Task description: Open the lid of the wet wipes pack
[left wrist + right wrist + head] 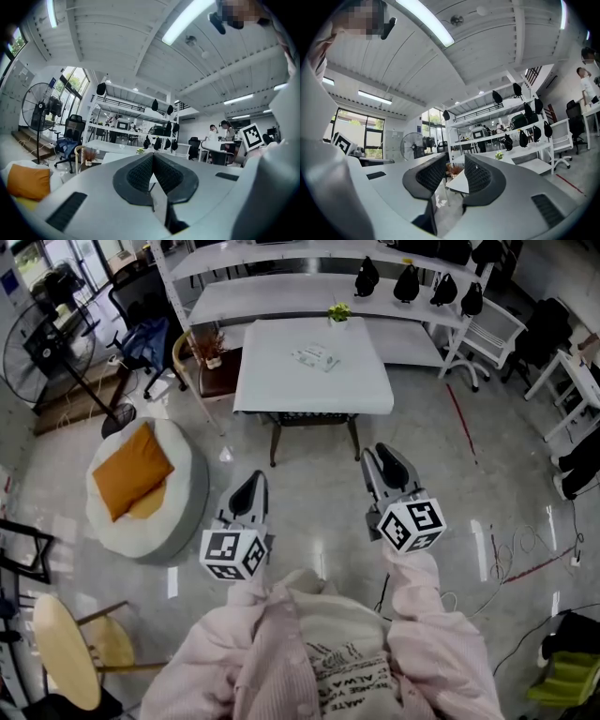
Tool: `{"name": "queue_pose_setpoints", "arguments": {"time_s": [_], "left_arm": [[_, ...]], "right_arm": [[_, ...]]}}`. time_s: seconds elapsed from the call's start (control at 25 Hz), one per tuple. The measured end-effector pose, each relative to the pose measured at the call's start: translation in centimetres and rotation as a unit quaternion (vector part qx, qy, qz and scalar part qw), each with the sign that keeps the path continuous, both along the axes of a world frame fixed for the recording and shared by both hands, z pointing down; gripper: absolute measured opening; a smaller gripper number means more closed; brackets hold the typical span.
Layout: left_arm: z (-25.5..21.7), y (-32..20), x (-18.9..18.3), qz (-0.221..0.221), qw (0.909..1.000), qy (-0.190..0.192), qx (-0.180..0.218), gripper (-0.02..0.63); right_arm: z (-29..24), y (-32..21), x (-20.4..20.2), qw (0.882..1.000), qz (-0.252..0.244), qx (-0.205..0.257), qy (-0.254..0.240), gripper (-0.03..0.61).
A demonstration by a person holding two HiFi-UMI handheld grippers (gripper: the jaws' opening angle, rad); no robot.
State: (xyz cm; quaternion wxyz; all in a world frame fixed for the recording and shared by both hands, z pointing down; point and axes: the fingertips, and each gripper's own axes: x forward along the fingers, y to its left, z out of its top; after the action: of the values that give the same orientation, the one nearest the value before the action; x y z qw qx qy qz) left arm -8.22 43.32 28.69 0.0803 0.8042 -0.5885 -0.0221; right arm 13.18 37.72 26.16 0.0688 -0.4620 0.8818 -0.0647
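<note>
The wet wipes pack point(315, 356) lies flat on the white table point(281, 390) near its far right part, beside a small potted plant point(338, 312). Both grippers hang level over the floor, well short of the table's near edge. My left gripper point(252, 488) points at the table with its jaws together and nothing in them; its pads point(140, 173) meet at the tip. My right gripper point(385, 463) stands open, a clear gap between its pads point(480, 176), nothing held. Through that gap the table's corner point(458, 183) shows.
A white beanbag point(173, 512) with an orange cushion point(129, 470) sits left of the table. A round wooden chair point(64, 651) is at the lower left. White shelving point(309, 292) with black bags runs behind the table. Cables point(525, 559) and a red line mark the floor at right.
</note>
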Motion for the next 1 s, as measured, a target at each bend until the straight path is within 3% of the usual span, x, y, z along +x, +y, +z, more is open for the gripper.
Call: {"name": "queue_pose_setpoints", "arguments": {"time_s": [0.12, 0.48, 1.0], "left_arm": [[0.2, 0.1, 0.0, -0.002, 1.0000, 0.001, -0.004, 0.000], [2.0, -2.9, -0.4, -0.014, 0.9997, 0.004, -0.018, 0.000], [4.0, -16.9, -0.5, -0.011, 0.9991, 0.012, -0.039, 0.000]], "right_arm": [[0.3, 0.0, -0.3, 1.000, -0.004, -0.004, -0.001, 0.123], [2.8, -3.8, 0.0, 1.000, -0.011, -0.025, 0.004, 0.125], [4.8, -17.2, -0.7, 0.999, -0.017, -0.043, 0.010, 0.124]]}}
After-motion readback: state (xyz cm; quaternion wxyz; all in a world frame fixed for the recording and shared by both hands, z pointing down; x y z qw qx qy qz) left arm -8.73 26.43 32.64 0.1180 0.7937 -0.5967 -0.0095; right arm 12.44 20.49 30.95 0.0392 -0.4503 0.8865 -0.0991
